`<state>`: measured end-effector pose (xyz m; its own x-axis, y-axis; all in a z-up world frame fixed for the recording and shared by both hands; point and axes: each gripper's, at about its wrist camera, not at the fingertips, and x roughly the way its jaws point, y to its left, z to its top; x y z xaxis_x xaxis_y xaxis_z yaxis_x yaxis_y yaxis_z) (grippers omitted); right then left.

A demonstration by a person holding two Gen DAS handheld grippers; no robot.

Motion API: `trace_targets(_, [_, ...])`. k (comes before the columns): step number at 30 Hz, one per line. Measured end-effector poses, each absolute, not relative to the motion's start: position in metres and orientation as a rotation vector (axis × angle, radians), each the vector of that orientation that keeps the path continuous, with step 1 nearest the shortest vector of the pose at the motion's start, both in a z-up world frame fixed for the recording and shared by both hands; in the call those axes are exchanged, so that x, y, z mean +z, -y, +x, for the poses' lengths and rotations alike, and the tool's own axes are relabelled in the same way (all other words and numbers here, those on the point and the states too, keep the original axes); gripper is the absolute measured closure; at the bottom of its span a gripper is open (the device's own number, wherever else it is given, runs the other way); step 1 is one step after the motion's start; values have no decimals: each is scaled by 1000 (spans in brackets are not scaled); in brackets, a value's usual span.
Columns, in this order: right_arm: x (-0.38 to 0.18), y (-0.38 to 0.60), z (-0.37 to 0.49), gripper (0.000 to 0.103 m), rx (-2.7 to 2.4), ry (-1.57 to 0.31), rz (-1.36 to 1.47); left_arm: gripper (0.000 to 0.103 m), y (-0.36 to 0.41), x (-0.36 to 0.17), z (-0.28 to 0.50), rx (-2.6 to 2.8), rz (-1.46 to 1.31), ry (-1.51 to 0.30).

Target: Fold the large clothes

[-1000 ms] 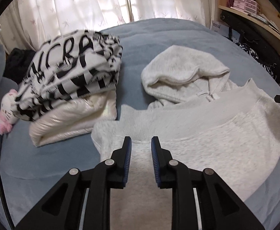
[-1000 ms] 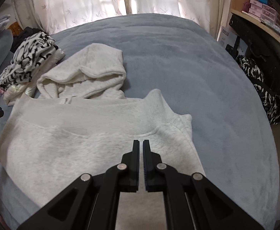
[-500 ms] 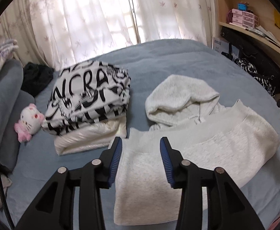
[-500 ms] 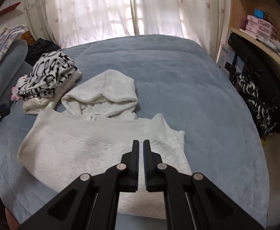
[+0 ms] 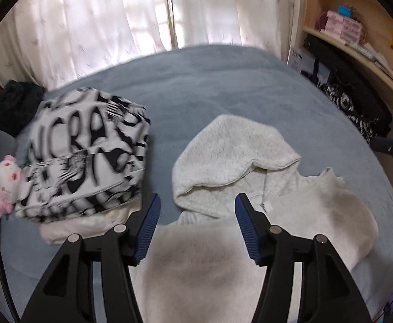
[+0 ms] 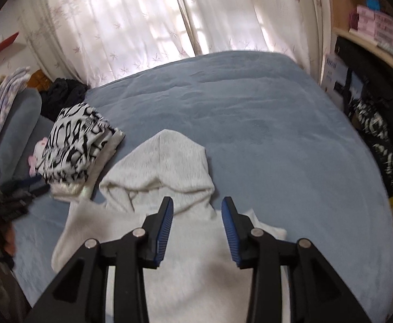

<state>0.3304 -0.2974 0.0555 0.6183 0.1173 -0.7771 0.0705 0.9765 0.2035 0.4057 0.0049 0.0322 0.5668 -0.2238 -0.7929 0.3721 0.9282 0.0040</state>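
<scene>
Hoodie (image 5: pixel 250 242): pale grey, lies on the blue bed (image 6: pixel 250 113), lower part folded up over the body, hood (image 6: pixel 167 161) spread flat beyond the fold toward the curtains.
Left gripper (image 5: pixel 196 223): jaws have just been opening; they stand apart with nothing between them, hovering above the near left part of the hoodie.
Right gripper (image 6: pixel 197 224): jaws have just been opening too; released, empty, above the middle of the folded body, just short of the hood.
Folded pile (image 5: pixel 86 156): black-and-white printed garment resting on a cream one, beside the hoodie's left side, close to its edge.
Risk, fold: with both grips let go, the thick fleece may spring back and lift the folded edge, judging by how bulky it looks.
Risk, hood: it still sticks out; folding it in carelessly would likely bunch it and leave a lumpy bundle.
Risk, right corner: a flap of fabric (image 6: pixel 266 227) pokes out past the fold on the right and could drag the layers crooked if pinched alone.
Risk, neighbour: a sweep to the left could catch the pile or the pink-and-white soft toy (image 5: pixel 6 185) beside it.
Writing: large black letters on the printed garment read roughly "NCRA"; the rest is wrapped out of sight.
Other labels: print on the white box (image 5: pixel 300 60) by the shelf and on the pink boxes (image 5: pixel 341 25) is too blurred to read.
</scene>
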Motion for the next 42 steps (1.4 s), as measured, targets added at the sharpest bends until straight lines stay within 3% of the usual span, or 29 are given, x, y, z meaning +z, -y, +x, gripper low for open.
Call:
trace_targets(8, [-18, 316, 429, 64, 66, -1030, 389, 47, 28, -47, 502, -279, 215, -1048])
trace_targets(17, [-96, 307, 492, 64, 123, -1108, 435, 47, 30, -121, 552, -293, 150, -1168])
trace_targets(24, [-121, 302, 525, 63, 134, -1127, 405, 26, 39, -152, 573, -311, 145, -1170])
trace_targets(29, [-138, 300, 542, 62, 139, -1161, 409, 23, 47, -165, 580, -335, 148, -1154])
trace_targets(30, [-142, 300, 544, 62, 144, -1159, 426, 34, 48, -165, 579, -346, 146, -1140])
trace_targets(31, [-143, 300, 543, 63, 145, -1146, 435, 53, 50, -164, 577, -373, 137, -1128])
trace_targets(32, [-142, 299, 542, 64, 146, -1124, 432, 56, 52, -161, 574, -396, 135, -1110])
trace_targets(33, [-139, 297, 539, 77, 142, -1100, 407, 69, 53, -159, 572, -393, 144, -1089])
trace_targets(34, [-136, 294, 536, 83, 140, -1078, 379, 79, 54, -154, 567, -404, 153, -1065])
trace_targets(37, [-116, 286, 521, 88, 156, -1001, 308, 87, 53, -139, 552, -407, 171, -1005])
trace_targets(42, [-67, 263, 464, 89, 201, -830, 126, 87, 51, -103, 503, -413, 251, -819])
